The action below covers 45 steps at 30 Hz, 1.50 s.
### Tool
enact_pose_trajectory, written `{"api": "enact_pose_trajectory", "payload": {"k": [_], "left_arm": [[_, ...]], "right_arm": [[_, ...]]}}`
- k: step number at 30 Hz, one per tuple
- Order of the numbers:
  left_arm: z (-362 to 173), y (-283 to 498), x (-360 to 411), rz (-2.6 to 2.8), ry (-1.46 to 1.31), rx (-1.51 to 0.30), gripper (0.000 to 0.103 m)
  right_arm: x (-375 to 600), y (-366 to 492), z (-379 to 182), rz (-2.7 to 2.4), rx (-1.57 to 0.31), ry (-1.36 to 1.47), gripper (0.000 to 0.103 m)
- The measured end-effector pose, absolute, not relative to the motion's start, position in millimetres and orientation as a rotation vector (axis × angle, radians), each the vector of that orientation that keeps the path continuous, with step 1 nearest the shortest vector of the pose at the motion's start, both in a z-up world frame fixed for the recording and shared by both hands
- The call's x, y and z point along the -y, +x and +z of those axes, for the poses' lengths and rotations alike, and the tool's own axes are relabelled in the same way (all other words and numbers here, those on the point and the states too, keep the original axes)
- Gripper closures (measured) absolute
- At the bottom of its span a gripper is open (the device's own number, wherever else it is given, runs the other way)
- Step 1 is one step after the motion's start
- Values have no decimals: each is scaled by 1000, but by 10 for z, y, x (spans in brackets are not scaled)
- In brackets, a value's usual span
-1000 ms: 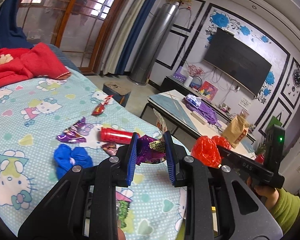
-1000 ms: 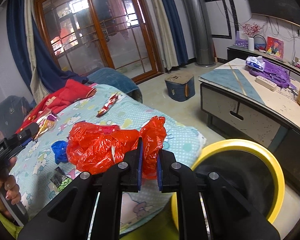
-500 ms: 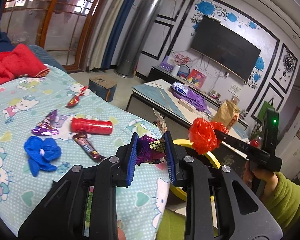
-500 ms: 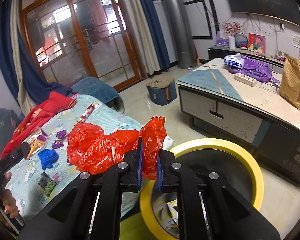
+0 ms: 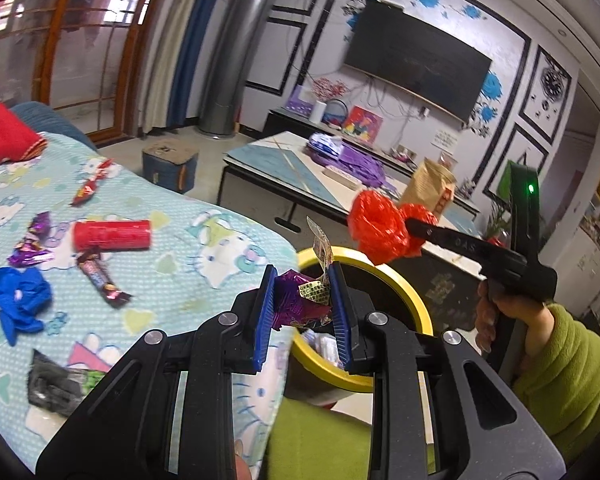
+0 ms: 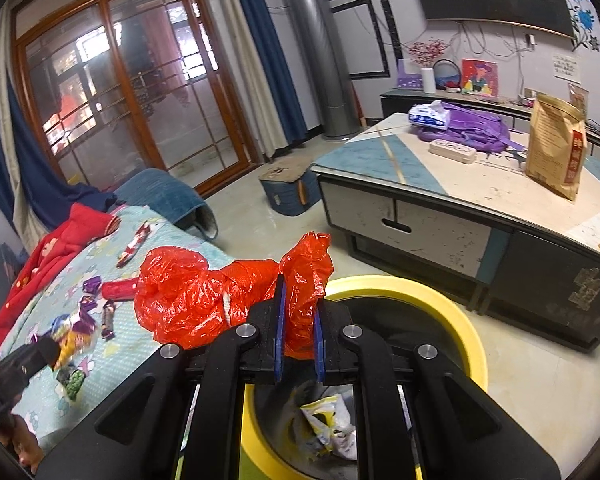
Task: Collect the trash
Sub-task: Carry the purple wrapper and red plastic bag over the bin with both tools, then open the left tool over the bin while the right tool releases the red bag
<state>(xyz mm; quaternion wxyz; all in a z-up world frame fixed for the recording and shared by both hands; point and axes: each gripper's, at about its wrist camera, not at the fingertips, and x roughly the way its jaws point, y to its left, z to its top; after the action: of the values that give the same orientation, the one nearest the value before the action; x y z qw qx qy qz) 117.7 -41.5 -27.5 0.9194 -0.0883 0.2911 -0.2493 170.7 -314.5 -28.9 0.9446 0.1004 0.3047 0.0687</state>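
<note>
Trash: purple wrapper (image 5: 296,300) clamped, L gripper (image 5: 302,312) | red bag (image 6: 236,292) clamped, R gripper (image 6: 298,334) | both tilted down, prob. over yellow bin (image 6: 472,344)

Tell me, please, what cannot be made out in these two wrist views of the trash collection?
- Yellow bin: its bottom is hidden by the right gripper and its red plastic bag in the right wrist view.
- Purple wrapper in the left gripper: print too small to read.
- Dark packet on the bedsheet: blurred in the left wrist view.
- Person: only a green sleeve shows.

Wall-mounted television (image 5: 416,58) above low table (image 6: 480,184), wooden glass doors (image 6: 132,92).
</note>
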Motion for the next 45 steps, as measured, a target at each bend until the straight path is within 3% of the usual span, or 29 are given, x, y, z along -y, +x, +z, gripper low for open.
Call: {"api": "enact_pose_trajectory", "payload": {"k": [18, 45], "left_arm": [[-648, 1343, 1251, -663, -68, -695, 84], [-1137, 1560, 1672, -721, -25, -832, 80]], "right_arm": [[3727, 1820, -598, -31, -665, 221, 92], [3850, 1990, -887, 13, -778, 271, 86]]}}
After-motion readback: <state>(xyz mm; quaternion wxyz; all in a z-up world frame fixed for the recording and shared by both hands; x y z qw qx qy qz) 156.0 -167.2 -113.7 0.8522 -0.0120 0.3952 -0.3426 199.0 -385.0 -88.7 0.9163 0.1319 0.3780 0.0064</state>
